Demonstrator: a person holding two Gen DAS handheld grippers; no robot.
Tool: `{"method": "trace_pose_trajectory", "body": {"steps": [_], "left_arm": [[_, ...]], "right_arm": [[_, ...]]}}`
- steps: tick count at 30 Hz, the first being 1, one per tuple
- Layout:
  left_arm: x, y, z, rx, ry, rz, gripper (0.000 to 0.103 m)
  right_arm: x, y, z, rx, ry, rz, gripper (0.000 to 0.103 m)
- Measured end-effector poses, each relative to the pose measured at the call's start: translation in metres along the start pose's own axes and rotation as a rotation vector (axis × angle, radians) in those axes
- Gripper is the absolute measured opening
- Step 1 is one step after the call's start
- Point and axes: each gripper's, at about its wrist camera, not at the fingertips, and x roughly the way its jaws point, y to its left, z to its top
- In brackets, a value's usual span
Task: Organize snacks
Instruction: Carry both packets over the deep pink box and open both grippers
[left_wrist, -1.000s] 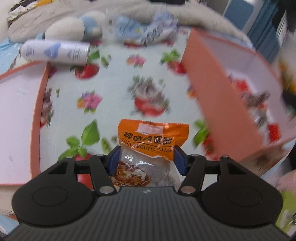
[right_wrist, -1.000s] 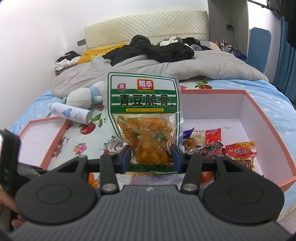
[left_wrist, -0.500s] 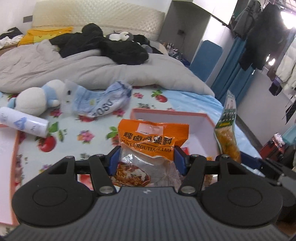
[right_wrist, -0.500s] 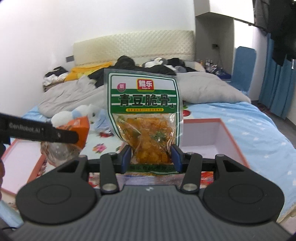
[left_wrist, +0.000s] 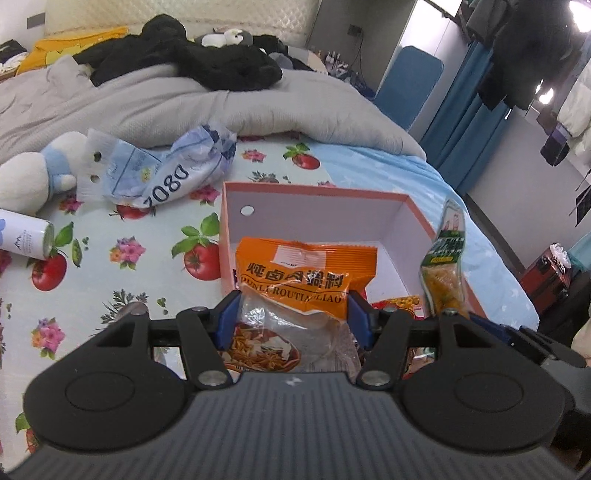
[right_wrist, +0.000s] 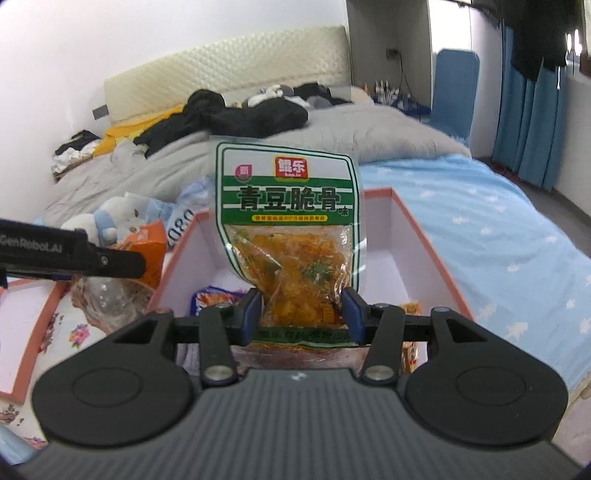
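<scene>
My left gripper (left_wrist: 293, 317) is shut on an orange and clear seasoning packet (left_wrist: 295, 273), held upright just in front of the open pink box (left_wrist: 314, 192) on the bed. In the right wrist view my right gripper (right_wrist: 301, 314) is shut on a green-and-white snack bag (right_wrist: 288, 221) with yellow pieces. It holds the bag upright above the box's (right_wrist: 413, 236) near end. The green bag (left_wrist: 445, 266) shows edge-on at the right of the left wrist view. The orange packet (right_wrist: 147, 243) hangs left of the box. Several snack packs (right_wrist: 214, 295) lie inside the box.
A flat pink lid (right_wrist: 22, 325) lies left of the box on the floral sheet. A plush toy (left_wrist: 33, 173), a white spray can (left_wrist: 22, 236) and a crumpled blue-white bag (left_wrist: 173, 173) lie beyond. A grey duvet (left_wrist: 147, 99) with black clothes covers the far bed.
Both grippers swung toward the pink box with their packets. The left one came from over the floral sheet to the box's left side. The right one now looks into the box from closer.
</scene>
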Motion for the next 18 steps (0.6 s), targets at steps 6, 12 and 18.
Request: {"method": "trace_pose_trajectory", "body": {"steps": [6,12,18], "left_arm": [[0.023,-0.001,0.001,0.022,0.025,0.019,0.065],[0.02,-0.003,0.002,0.041,0.031,-0.002,0.083],[-0.017,-0.007,0.003,0.044,-0.031,-0.021,0.087]], "right_arm": [[0.025,-0.006,-0.011,0.024,0.058,0.008,0.058],[0.03,-0.018,-0.018,0.11,0.074,0.015,0.066],[0.006,-0.02,-0.011,0.145,0.043,0.025,0.084]]}}
